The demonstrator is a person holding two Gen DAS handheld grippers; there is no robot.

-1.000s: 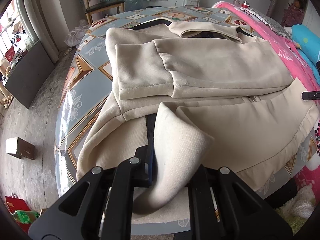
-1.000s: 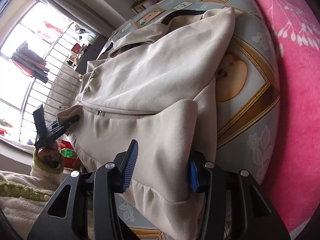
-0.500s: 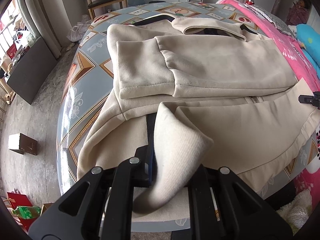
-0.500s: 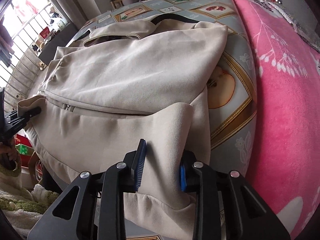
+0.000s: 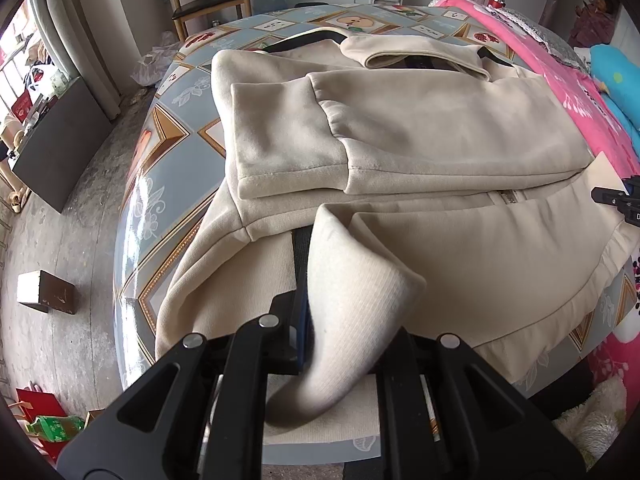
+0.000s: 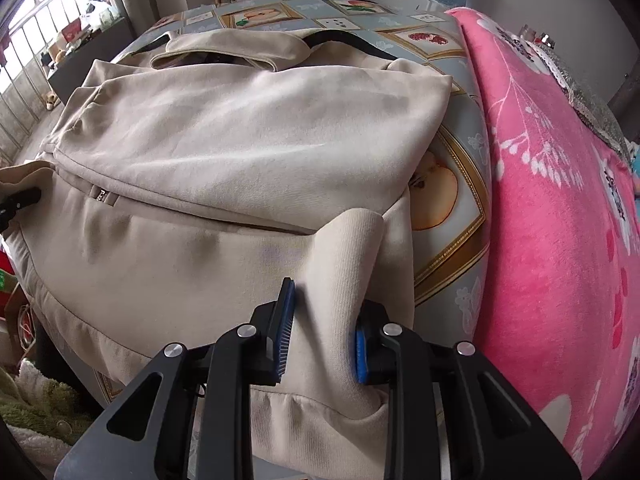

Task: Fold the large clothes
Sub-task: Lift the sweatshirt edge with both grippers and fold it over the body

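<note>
A large beige jacket (image 5: pixel 440 132) lies on the patterned table (image 5: pixel 168 184), sleeves folded across its body and collar at the far end. My left gripper (image 5: pixel 316 332) is shut on the near left corner of its ribbed hem, which stands up as a peak. In the right wrist view the jacket (image 6: pixel 240 140) fills the middle. My right gripper (image 6: pixel 322 332) has its blue pads pressed on a raised fold of the hem at the near right corner. Each gripper's tip shows at the other view's edge: the right gripper (image 5: pixel 618 200) and the left gripper (image 6: pixel 16 200).
A pink flowered blanket (image 6: pixel 560 240) covers the bed hard against the table's right side. A chair (image 5: pixel 208 4) stands beyond the table's far end. A dark cabinet (image 5: pixel 60 148) and a small box (image 5: pixel 46 292) stand on the floor to the left.
The right gripper's jaws have closed onto the hem fold, and its view has rolled upright and swung toward the table's far end. The left gripper and its hem corner have not moved.
</note>
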